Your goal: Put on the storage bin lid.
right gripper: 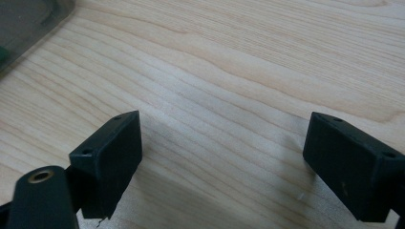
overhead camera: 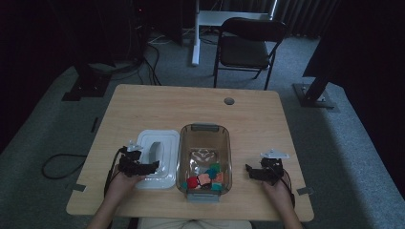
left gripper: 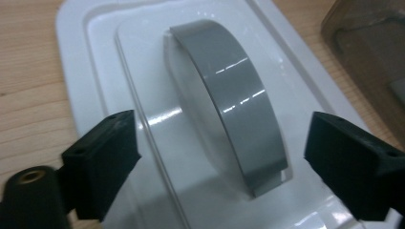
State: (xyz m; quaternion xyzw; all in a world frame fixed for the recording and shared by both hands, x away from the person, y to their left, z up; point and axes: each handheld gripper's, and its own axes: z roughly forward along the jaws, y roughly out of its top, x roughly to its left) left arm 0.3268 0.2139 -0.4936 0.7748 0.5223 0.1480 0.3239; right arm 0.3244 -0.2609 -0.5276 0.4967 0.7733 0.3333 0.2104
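White lid (overhead camera: 157, 160) lies flat on the counter (overhead camera: 143, 105), just left of the clear box (overhead camera: 204, 160) that holds small coloured pieces. Left gripper (overhead camera: 154, 165) sits over the lid's near end; in the left gripper view its jaws stand apart on either side of the grey handle (left gripper: 229, 114), not touching it. Handle's long axis runs away from the jaws, roughly along the lid's length, so the jaws straddle it across its narrow width (good line-up for a pinch, I judge). Left hand is plainly the nearer one. Right gripper (overhead camera: 248, 168) rests on bare wood at the far side of the box, jaws apart, nothing between them.
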